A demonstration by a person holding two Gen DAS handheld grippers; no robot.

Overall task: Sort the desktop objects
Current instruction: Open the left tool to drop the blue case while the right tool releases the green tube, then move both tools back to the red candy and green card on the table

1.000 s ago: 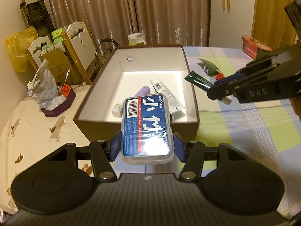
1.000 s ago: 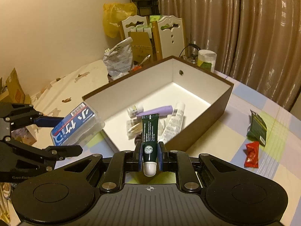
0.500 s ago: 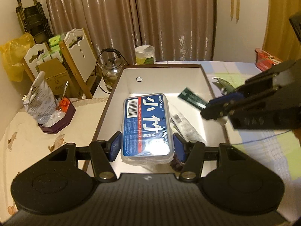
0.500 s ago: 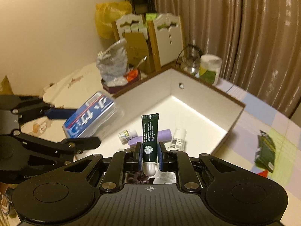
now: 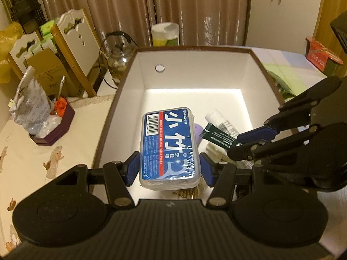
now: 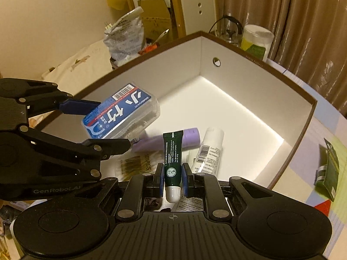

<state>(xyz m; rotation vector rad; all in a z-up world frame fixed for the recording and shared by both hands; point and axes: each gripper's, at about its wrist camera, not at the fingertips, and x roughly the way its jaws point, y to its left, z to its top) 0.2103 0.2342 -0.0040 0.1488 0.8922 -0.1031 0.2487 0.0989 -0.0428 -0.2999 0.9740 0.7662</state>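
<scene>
Your left gripper [image 5: 169, 169] is clenched on the floss box [image 5: 170, 147], a clear, rounded plastic case with a glossy blue label, held above the near left part of the box [image 5: 117, 99]. Your right gripper [image 6: 172, 178] pinches a slim dark green tube [image 6: 172, 153] just above its white cap, crimped end pointing away from you, over the near side of the same box. That box is a deep rectangular carton, brown outside, smooth white inside, with a round hole in its far wall. On its floor lie a lilac tube [image 6: 190, 137], a white tube [image 6: 209, 149] with a barcode, and a clear packet of swabs [image 6: 134, 165]. A green sachet [image 6: 329, 169] rests on the checked cloth [image 6: 308, 164] outside.
</scene>
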